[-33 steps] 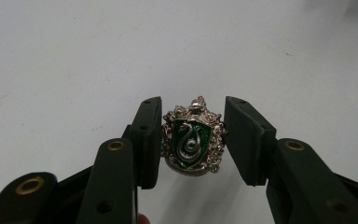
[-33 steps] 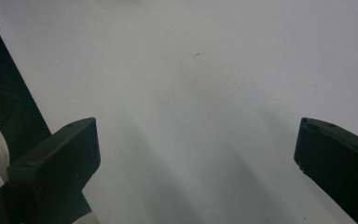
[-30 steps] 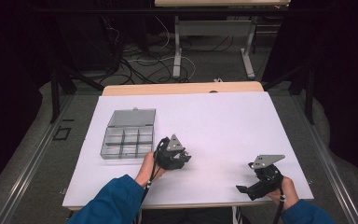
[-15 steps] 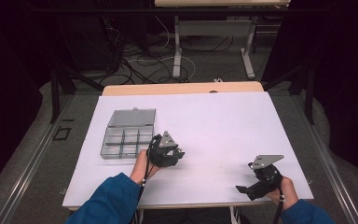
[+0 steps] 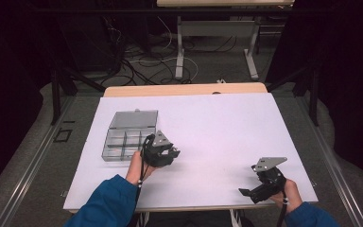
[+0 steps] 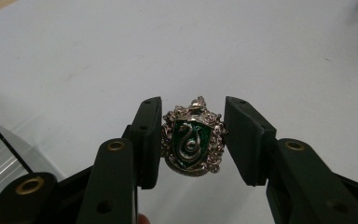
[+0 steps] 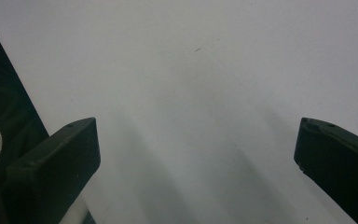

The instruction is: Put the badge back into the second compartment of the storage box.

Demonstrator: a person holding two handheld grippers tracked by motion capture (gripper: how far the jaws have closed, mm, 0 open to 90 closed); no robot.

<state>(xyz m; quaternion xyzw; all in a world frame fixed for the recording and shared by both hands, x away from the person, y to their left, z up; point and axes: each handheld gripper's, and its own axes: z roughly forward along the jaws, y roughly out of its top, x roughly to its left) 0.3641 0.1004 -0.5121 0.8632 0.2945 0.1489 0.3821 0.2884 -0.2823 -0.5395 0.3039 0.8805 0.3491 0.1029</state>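
1. Left gripper (image 5: 163, 152) held above the white table (image 5: 217, 132), toward seven o'clock from the sheet's middle, gripped by the left hand (image 5: 136, 166) in a blue sleeve (image 5: 108, 203).
2. In the left gripper view, left gripper (image 6: 193, 135) set narrow, a silver crest badge (image 6: 193, 140) with green enamel and a silver snake between the two pads; left pad (image 6: 149, 140) touching the badge's edge, right pad (image 6: 242, 137) just beside its other edge, contact there hard to judge.
3. Badge upright, crown at twelve o'clock, point at six, clear of the white surface behind it.
4. Clear compartment box (image 5: 128, 137) lying at nine o'clock of the left gripper, just beside it, lid open toward twelve o'clock; compartment contents too small to tell.
5. A sliver of that clear box (image 6: 0, 158) at eight o'clock in the left gripper view.
6. Right gripper (image 5: 264, 182) low at four o'clock of the table, near the front edge, held by the right hand (image 5: 290, 191), grey plate on top.
7. In the right gripper view, right gripper (image 7: 196, 154) spread wide, bare white table (image 7: 205, 93) between the pads, holding nothing.
8. The two grippers well apart.
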